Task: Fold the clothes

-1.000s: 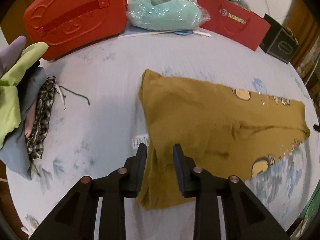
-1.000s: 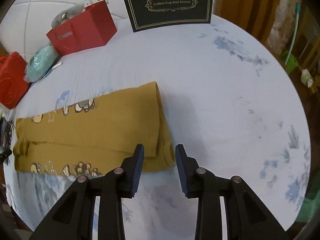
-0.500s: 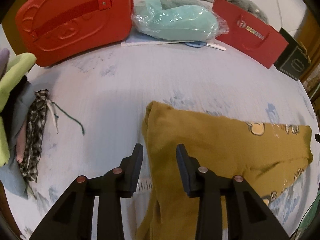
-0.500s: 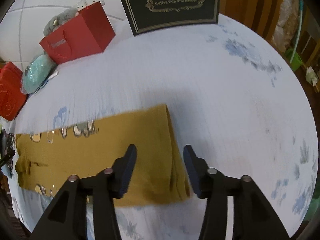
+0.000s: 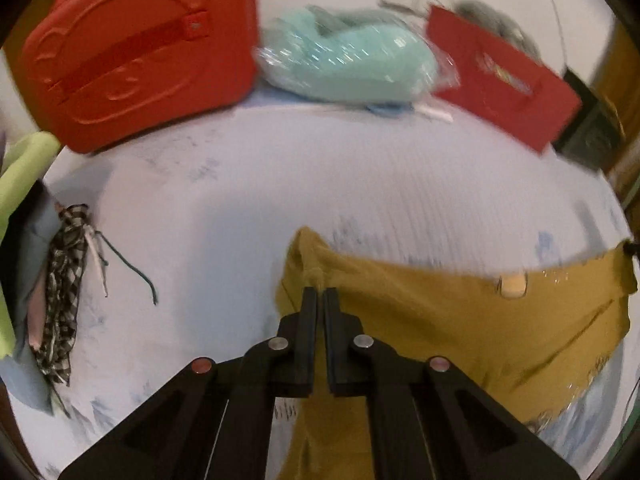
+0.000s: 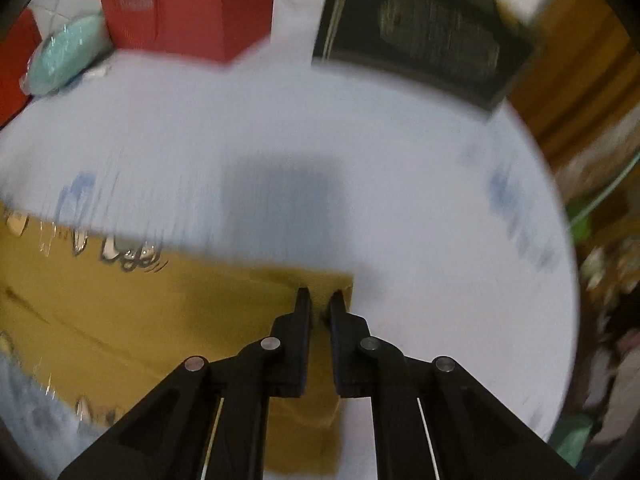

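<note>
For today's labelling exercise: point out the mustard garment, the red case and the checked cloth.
mustard garment (image 5: 460,320), left wrist view, its flat middle.
red case (image 5: 132,52), left wrist view, embossed front.
checked cloth (image 5: 64,292), left wrist view, mid-length.

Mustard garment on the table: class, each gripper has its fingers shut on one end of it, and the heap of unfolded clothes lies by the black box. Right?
Not quite. Both grippers, left gripper and right gripper, do pinch the mustard garment, but the left wrist view shows the heap of clothes beside the red case.
</note>
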Action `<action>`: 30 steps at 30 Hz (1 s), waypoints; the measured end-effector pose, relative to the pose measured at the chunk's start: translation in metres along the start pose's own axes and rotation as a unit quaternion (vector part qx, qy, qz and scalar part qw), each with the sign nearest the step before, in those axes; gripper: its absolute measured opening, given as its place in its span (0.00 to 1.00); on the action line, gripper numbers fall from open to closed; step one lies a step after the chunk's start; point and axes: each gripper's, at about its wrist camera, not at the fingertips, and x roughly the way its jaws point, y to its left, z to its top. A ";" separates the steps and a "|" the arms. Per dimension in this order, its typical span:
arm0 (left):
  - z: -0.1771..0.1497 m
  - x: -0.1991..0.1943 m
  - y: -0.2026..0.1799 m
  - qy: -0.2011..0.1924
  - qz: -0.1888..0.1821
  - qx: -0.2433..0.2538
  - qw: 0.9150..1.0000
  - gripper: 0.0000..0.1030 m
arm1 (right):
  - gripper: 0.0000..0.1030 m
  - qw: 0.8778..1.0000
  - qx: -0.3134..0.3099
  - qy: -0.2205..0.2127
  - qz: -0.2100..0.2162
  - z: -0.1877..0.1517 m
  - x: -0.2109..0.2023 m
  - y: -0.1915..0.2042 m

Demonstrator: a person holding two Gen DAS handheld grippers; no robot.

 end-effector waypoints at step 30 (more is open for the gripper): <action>-0.084 -0.026 -0.002 0.052 0.007 0.036 0.998 0.28 | 0.42 0.978 0.173 0.049 0.103 -0.106 0.000 -0.059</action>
